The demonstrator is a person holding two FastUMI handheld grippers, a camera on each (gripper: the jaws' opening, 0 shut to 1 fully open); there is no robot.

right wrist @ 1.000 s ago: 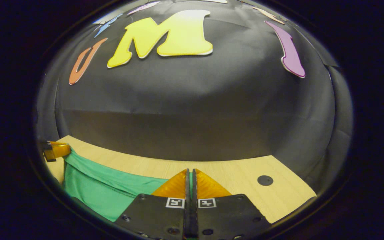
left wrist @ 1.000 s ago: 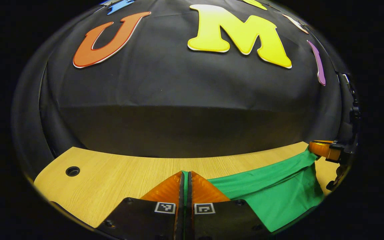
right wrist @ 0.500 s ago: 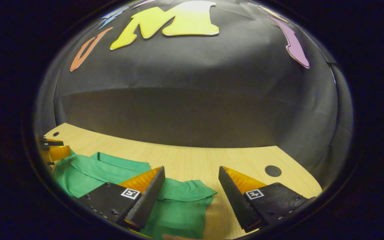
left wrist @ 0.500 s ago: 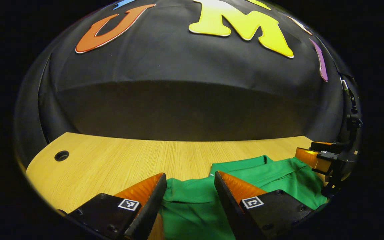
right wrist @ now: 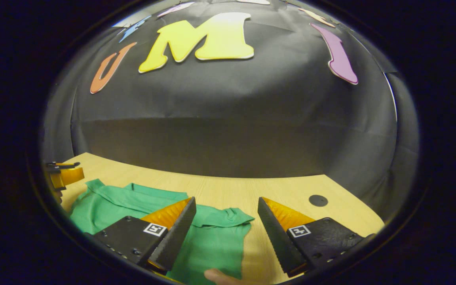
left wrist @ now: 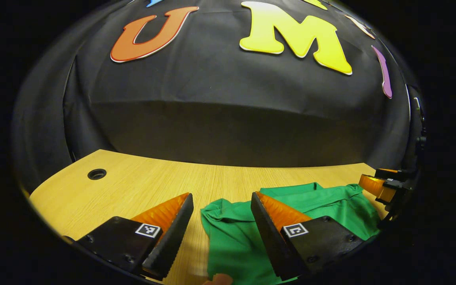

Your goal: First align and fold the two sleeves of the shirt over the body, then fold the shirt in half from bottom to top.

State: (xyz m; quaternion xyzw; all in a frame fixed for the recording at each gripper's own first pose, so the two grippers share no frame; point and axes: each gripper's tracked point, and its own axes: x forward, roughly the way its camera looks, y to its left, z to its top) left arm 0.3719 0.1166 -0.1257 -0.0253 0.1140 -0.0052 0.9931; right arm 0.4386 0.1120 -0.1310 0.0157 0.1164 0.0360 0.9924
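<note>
A green shirt (left wrist: 232, 233) lies folded on the wooden table (left wrist: 141, 190), its top layer slightly rumpled along the far edge. My left gripper (left wrist: 220, 198) stands open just above the shirt's left corner, nothing between its fingers. In the right gripper view the same shirt (right wrist: 212, 237) spreads to the left, and my right gripper (right wrist: 226, 200) is open over its right corner, gripping nothing. The right gripper (left wrist: 382, 184) also shows at the far right of the left gripper view. At the far left of the right gripper view sits the left gripper (right wrist: 63, 174).
The table has a round cable hole (left wrist: 96, 174) at its far left and a dark round cap (right wrist: 318, 200) at its far right. The black booth wall rises straight behind the table's far edge. A fingertip (right wrist: 216, 276) pokes in at the bottom edge.
A second ago both grippers were shut on the shirt's edge, holding it up. Both have opened and let go; the shirt now lies on the table, and both grippers have lifted slightly.
</note>
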